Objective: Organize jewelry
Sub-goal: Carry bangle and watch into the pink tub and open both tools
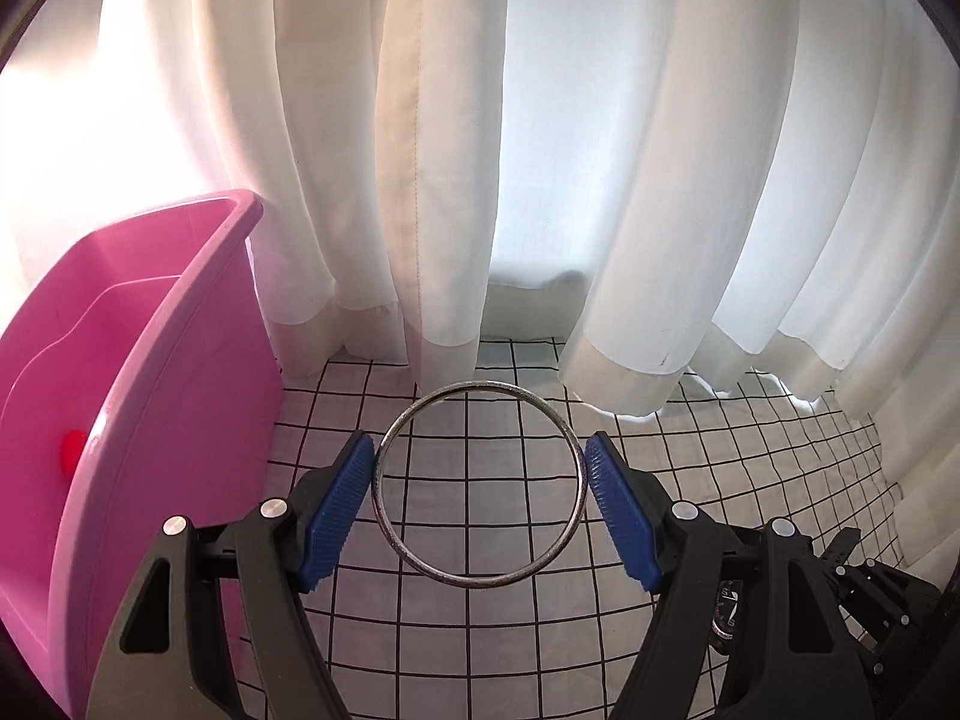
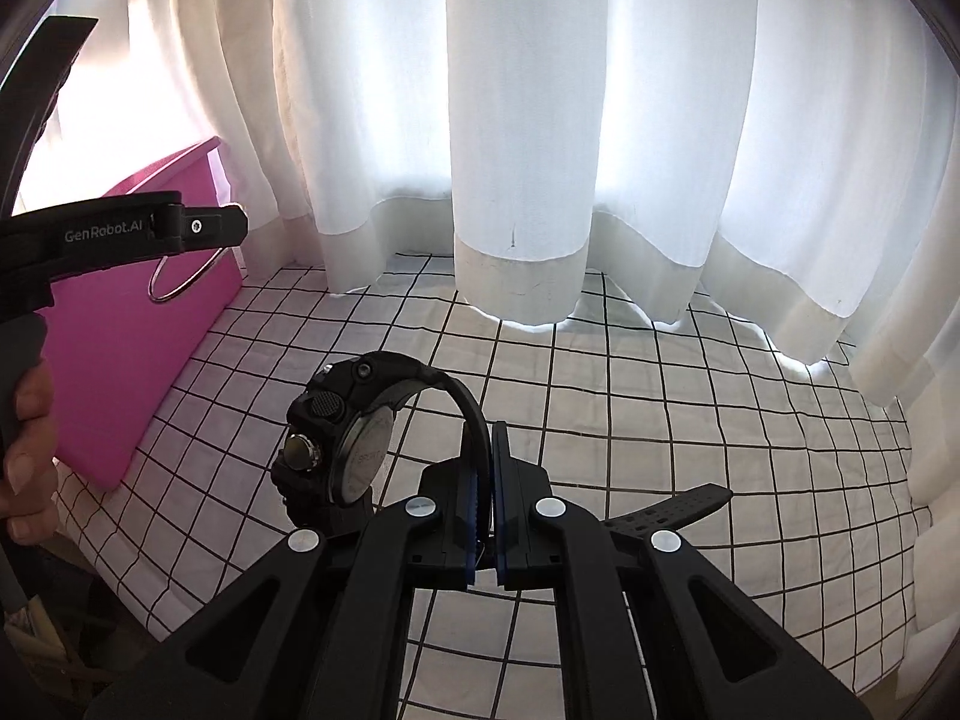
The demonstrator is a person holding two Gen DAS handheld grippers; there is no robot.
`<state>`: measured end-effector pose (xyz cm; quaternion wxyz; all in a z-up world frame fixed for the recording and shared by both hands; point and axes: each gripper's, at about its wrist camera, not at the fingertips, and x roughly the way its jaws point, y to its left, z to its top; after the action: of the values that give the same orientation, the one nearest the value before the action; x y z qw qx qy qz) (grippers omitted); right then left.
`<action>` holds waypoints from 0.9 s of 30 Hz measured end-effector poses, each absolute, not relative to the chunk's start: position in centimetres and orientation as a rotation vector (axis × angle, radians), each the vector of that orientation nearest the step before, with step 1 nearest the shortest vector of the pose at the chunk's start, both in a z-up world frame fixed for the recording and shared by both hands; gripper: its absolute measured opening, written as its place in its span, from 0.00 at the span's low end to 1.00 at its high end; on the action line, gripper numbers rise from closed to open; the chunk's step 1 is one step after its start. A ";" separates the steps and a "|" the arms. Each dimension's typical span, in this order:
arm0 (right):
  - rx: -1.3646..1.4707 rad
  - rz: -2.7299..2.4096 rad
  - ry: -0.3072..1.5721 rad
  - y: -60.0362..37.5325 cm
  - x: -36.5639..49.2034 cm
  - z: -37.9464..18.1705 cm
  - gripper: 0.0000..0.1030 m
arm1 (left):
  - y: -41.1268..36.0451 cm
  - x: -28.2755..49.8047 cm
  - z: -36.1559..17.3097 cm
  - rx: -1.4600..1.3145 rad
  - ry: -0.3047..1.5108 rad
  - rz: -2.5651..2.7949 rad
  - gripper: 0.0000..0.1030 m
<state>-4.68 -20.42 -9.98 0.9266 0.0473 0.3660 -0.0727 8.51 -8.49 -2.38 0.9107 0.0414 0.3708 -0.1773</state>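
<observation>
My left gripper (image 1: 478, 459) is shut on a silver bangle (image 1: 384, 501), holding it by its two sides above the checked cloth. The bangle also shows in the right wrist view (image 2: 180, 283), hanging under the left gripper in front of the pink bin. The pink bin (image 1: 156, 396) stands just left of the left gripper; something red (image 1: 73, 447) lies inside it. My right gripper (image 2: 485, 438) is shut on the strap of a black watch (image 2: 342, 432), held above the cloth. The watch's loose strap end (image 2: 678, 507) sticks out to the right.
A white cloth with a black grid (image 2: 660, 420) covers the surface. White curtains (image 1: 540, 150) hang along the back and right side, with hems touching the cloth. A hand (image 2: 24, 468) holds the left gripper's handle at the left edge.
</observation>
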 end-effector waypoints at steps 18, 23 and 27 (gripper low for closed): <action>-0.002 0.100 0.567 -13.5 1.7 -1.1 0.04 | 0.5 7.2 7.5 0.007 0.598 -0.153 0.68; -0.030 0.195 0.534 -9.6 4.3 0.7 0.04 | 5.2 7.6 8.3 -0.015 0.587 -0.045 0.68; -0.053 0.264 0.524 -6.4 6.3 1.7 0.04 | 9.0 8.2 8.3 -0.042 0.592 0.024 0.68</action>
<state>6.34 -6.37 1.68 0.9569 -0.0260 0.2584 0.1300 8.20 8.97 8.26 0.9562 -0.0209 0.2916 0.0120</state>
